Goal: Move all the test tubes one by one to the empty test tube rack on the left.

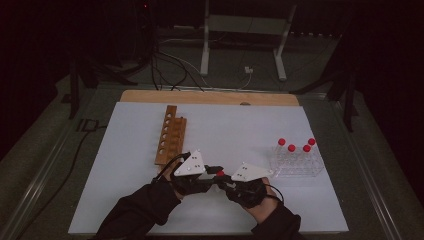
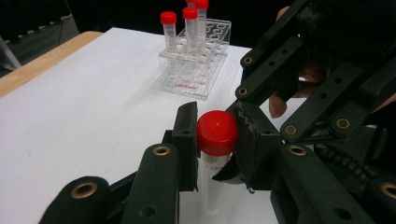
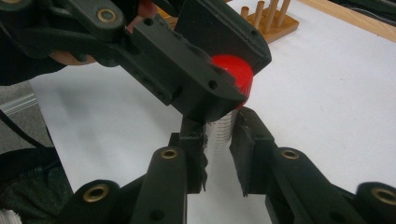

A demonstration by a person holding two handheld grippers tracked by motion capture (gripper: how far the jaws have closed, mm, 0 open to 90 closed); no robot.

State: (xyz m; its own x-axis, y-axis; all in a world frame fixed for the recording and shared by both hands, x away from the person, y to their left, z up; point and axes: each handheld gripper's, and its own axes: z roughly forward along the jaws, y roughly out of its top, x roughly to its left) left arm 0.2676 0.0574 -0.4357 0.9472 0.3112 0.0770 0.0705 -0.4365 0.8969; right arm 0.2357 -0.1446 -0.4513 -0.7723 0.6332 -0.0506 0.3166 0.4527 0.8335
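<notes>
Now left tongs [image 2: 215, 140] clamped on red cap [image 2: 217, 132], right tongs [image 3: 218, 140] gripping tube [image 3: 219, 135] body, above white desk [image 1: 125, 175].

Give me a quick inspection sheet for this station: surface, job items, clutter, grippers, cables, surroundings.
Surface: white sheet over a wooden tabletop.
Job's things: red-capped tube held between both grippers above the sheet; clear tube rack at right with four red-capped tubes; wooden peg rack left of centre, its holes unfilled.
Clutter: nothing seen.
Grippers: left gripper shut on the tube's red cap; right gripper shut on the tube's clear body, below the cap.
Cables: gripper cable loops by the left hand; more cables on the floor beyond the table.
Surroundings: dark room, white metal stand behind the table.
</notes>
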